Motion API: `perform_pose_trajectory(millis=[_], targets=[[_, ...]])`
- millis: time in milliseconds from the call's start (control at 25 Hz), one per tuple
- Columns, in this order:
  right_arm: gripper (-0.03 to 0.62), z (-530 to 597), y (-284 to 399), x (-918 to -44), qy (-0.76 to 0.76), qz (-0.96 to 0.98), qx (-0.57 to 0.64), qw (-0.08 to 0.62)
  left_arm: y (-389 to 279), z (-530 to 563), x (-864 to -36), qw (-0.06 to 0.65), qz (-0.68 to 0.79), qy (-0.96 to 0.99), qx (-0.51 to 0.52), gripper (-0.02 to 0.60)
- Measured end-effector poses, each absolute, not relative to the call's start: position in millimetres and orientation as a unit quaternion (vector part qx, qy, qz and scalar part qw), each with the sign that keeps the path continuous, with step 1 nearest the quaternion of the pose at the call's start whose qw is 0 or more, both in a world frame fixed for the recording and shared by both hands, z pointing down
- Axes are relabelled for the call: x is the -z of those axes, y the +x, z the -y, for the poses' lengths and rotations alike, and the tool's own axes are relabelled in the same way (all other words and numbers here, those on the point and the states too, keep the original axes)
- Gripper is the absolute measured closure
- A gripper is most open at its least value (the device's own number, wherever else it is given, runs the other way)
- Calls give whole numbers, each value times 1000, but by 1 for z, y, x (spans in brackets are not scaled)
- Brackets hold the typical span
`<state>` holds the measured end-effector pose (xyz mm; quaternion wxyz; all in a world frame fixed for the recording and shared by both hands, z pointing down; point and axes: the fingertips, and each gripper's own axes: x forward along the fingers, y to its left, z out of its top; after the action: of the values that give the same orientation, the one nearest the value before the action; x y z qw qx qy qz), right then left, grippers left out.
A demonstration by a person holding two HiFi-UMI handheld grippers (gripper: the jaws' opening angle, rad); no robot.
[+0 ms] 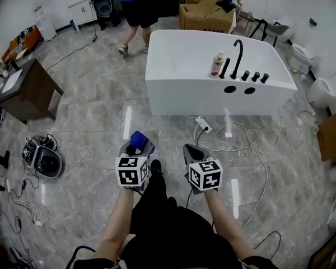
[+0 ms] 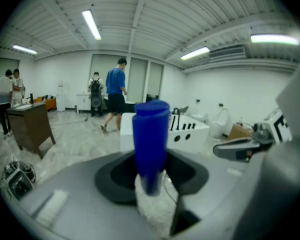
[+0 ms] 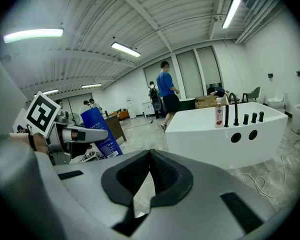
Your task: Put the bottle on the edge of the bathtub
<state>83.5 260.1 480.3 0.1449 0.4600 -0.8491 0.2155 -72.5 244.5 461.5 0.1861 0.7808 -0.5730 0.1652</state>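
Observation:
A blue bottle (image 1: 139, 140) stands upright between the jaws of my left gripper (image 1: 139, 148), which is shut on it. In the left gripper view the bottle (image 2: 150, 139) fills the centre, its lower end blurred. The right gripper view shows it (image 3: 101, 133) at the left, label outward. My right gripper (image 1: 192, 151) is beside the left one, shut and empty, its pads (image 3: 162, 171) meeting at the tip. The white bathtub (image 1: 179, 88) lies ahead across the floor. On its edge stands a pink and white bottle (image 1: 217, 64) next to a black faucet (image 1: 236, 55).
A power strip with a white cable (image 1: 203, 125) lies on the floor in front of the tub. A wooden desk (image 1: 22, 91) and a floor device (image 1: 42, 158) are at the left. A person in a blue shirt (image 1: 135, 10) walks beyond the tub. Toilets (image 1: 325, 91) stand at the right.

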Motion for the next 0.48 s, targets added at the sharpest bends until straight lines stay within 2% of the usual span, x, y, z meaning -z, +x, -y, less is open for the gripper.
perform_pose_trajectory(millis=[480], targets=[[591, -157, 61, -489, 470, 839, -223, 157, -100, -133, -477, 199, 563, 784, -167, 417]])
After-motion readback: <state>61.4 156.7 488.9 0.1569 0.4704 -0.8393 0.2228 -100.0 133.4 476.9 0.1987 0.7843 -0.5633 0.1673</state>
